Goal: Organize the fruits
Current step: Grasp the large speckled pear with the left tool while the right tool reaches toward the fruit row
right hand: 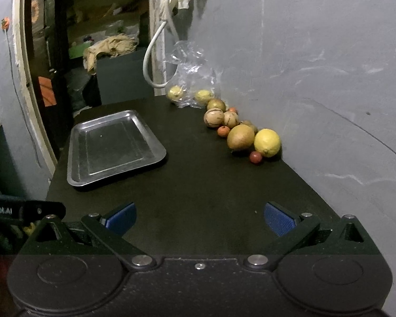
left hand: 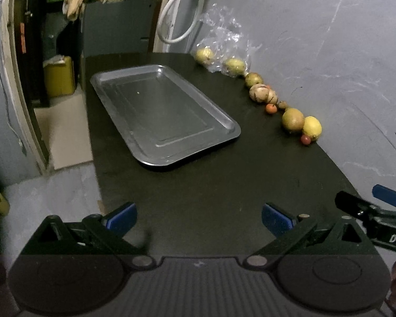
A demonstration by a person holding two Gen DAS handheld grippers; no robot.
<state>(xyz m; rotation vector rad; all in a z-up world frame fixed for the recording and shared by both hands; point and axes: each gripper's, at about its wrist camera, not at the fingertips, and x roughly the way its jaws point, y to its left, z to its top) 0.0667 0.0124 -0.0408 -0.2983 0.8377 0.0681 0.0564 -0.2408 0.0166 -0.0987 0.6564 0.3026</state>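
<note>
Two handheld grippers, level and side by side: left gripper (left hand: 199,218), blue-padded fingers (left hand: 121,218) spread wide, nothing between them; right gripper (right hand: 200,218), blue pads (right hand: 279,219) likewise spread wide and empty, its tip visible at the left view's right edge.

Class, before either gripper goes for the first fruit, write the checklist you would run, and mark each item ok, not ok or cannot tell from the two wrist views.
1. Left gripper open, holding nothing: ok.
2. Right gripper open, holding nothing: ok.
3. Metal tray lying flat on the table, no fruit in it: ok.
4. Yellow lemon free to grasp: not ok, it sits against the wall, touching the brownish fruit.
5. Small red fruit unobstructed from the front: ok.
6. Far two fruits out of the plastic bag: cannot tell.
</note>
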